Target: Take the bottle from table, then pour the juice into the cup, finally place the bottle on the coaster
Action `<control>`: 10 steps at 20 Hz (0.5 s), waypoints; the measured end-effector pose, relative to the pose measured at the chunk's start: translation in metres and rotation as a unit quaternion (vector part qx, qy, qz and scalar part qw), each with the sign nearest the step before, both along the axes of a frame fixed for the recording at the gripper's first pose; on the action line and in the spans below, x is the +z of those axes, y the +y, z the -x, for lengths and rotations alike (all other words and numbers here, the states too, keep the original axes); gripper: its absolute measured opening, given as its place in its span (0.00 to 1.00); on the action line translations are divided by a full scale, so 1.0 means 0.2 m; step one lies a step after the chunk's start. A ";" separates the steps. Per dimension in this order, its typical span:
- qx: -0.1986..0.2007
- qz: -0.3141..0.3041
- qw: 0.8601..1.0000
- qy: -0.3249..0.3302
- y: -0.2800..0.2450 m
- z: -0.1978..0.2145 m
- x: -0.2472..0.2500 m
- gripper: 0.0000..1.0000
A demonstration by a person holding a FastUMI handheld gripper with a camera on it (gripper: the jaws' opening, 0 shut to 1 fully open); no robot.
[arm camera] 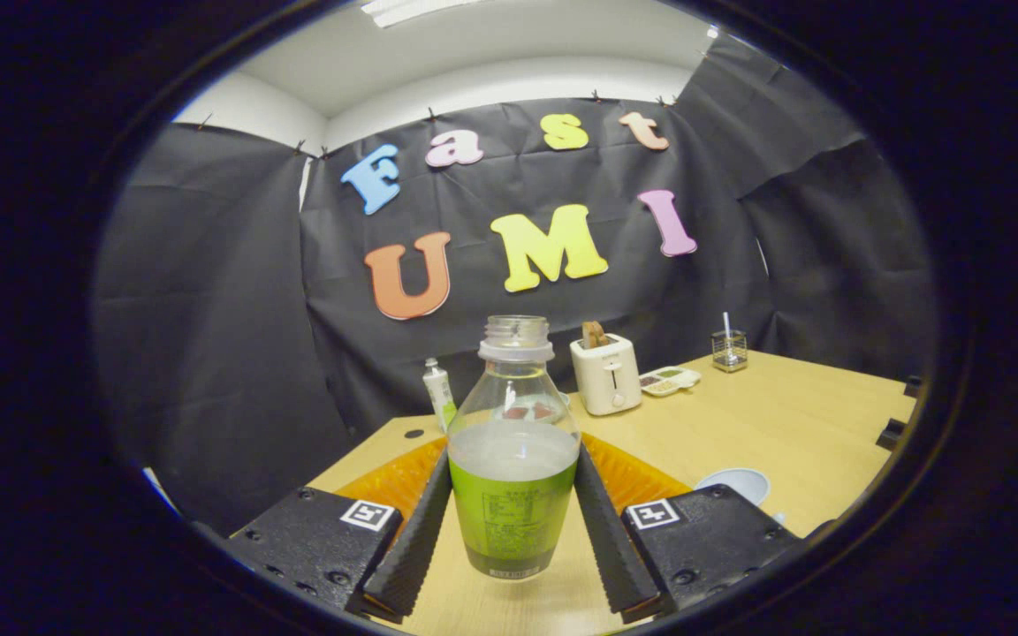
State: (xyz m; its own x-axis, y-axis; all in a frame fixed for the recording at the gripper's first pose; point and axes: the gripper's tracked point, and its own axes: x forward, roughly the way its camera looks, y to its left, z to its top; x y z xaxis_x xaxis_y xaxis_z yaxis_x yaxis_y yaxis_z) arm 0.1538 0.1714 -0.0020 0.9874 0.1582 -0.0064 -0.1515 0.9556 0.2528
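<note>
Bottle (513, 459) first: it stands upright between our two fingers, uncapped, with a green label around its lower half and pale liquid up to about its shoulder. Both ribbed finger pads (416, 530) press against its sides at label height, so we read the gripper (513, 530) as clamped on the bottle. Gripping low on the wide body, rather than at the narrow neck, probably gives the pads more surface and keeps the open mouth level, so nothing spills before the pour. Its base seems to sit slightly above the wooden table (792, 415), though we cannot be sure it is lifted.

Just behind the bottle lies an orange ridged mat (641, 477), likely the coaster for the final placement. Off to the right of the fingers is a pale blue cup (736, 484), near enough for a short swing and tilt.

Farther back stand a white toaster (606, 375), a small tray (668, 381), a clear glass holder (729, 350) and a white tube (438, 389).
</note>
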 end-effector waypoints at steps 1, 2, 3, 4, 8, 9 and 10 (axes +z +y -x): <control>0.004 -0.019 1.000 0.000 -0.01 0.00 0.02 0.81; 0.008 -0.040 0.999 0.002 -0.02 0.00 0.02 0.81; 0.014 -0.065 0.998 0.003 -0.04 -0.01 0.02 0.81; 0.024 -0.091 0.996 0.005 -0.04 -0.01 0.02 0.81; 0.036 -0.204 0.978 0.023 -0.13 -0.03 -0.01 0.80; 0.042 -0.229 0.972 0.030 -0.14 -0.04 -0.02 0.80; 0.048 -0.252 0.966 0.037 -0.14 -0.05 -0.03 0.80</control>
